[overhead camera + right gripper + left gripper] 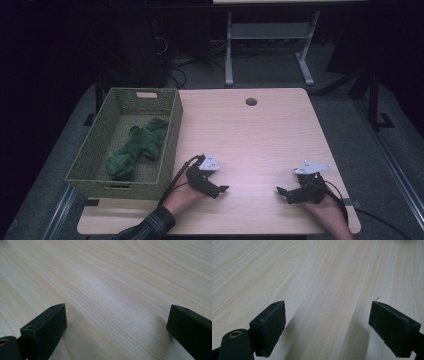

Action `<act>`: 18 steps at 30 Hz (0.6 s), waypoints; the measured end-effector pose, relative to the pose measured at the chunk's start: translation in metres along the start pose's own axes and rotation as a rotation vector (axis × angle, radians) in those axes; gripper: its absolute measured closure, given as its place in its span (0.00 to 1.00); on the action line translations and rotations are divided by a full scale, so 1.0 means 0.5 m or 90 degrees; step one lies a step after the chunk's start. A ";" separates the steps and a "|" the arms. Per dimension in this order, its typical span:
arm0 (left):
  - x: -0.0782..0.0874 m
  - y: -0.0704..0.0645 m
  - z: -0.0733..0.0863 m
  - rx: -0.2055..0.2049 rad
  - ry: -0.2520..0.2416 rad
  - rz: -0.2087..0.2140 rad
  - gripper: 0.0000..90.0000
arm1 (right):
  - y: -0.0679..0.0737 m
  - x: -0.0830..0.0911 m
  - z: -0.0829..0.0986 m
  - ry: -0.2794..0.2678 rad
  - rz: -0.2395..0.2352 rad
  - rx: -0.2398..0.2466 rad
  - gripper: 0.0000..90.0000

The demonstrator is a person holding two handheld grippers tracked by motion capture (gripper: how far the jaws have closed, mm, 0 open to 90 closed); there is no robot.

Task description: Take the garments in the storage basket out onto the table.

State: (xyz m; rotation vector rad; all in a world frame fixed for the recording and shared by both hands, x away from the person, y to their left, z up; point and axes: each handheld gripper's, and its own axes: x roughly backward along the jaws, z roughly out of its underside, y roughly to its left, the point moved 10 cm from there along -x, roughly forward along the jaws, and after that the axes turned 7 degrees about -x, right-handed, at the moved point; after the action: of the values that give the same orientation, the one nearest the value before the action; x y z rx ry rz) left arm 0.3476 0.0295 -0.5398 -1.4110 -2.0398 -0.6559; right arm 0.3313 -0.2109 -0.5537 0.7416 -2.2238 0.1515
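High view: green cloth (136, 145) lies in the basket (172, 131), left of both grippers' parted fingers (268, 327).

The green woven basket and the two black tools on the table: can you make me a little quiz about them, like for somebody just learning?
1. True or false: the green woven basket holds a crumpled green cloth.
2. Which tool is nearer the basket: A) the left tool or B) the right tool?
3. Fill in the gap: both tools rest low over the light wooden table with their jaws ____.

Key
1. True: the cloth lies inside the basket.
2. A: the left tool sits just beside the basket's near corner.
3. Open: both gripper views show bare wood between the jaws.
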 end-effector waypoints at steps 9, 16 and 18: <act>0.015 0.011 0.001 0.007 0.003 -0.008 0.15 | 0.000 0.000 0.000 0.000 0.000 0.000 0.03; 0.028 0.020 0.000 0.010 -0.002 -0.018 0.15 | -0.001 0.000 0.000 0.000 0.001 0.001 0.03; 0.031 0.022 0.002 0.013 0.001 -0.019 0.15 | -0.001 0.000 0.000 0.000 0.001 0.001 0.03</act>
State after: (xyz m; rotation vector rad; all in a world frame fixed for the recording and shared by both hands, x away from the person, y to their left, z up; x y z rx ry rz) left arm 0.3535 0.0441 -0.5287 -1.3701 -2.0642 -0.6480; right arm 0.3314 -0.2112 -0.5538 0.7418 -2.2239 0.1545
